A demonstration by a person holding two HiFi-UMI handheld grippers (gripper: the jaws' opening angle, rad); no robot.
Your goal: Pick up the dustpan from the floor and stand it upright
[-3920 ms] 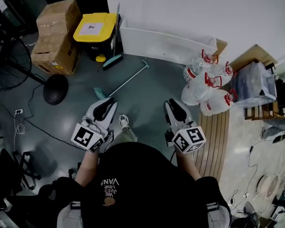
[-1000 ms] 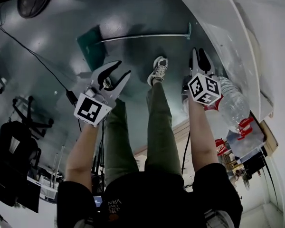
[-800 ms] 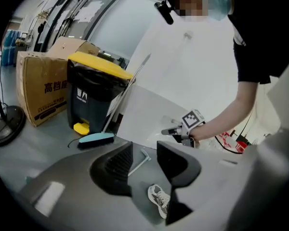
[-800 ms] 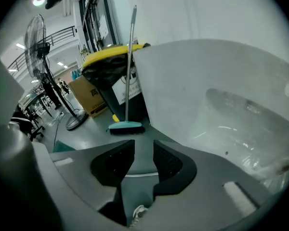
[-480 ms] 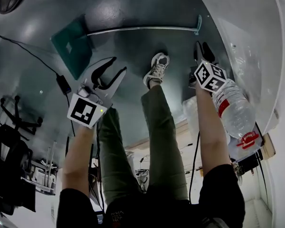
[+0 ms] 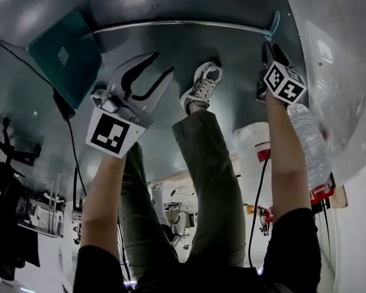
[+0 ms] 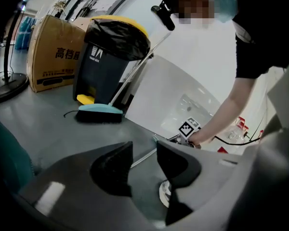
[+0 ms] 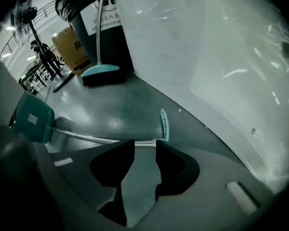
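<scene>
The dustpan lies flat on the dark floor: a teal pan and a long metal handle ending in a teal grip. In the right gripper view the pan is at the left, and the handle runs to the grip just beyond the jaw tips. My right gripper hangs open and empty, close to the grip end. Beside the pan, my left gripper is open and empty, pointing along the floor.
My shoe stands between the grippers. Large water bottles lie at the right, with a white panel behind. A teal broom head, a black bin with a yellow lid and a cardboard box stand beyond. A cable crosses the floor.
Both grippers have come down towards the floor. The right one has closed in on the handle's grip end. The dustpan has not moved, and both pairs of jaws stay apart.
</scene>
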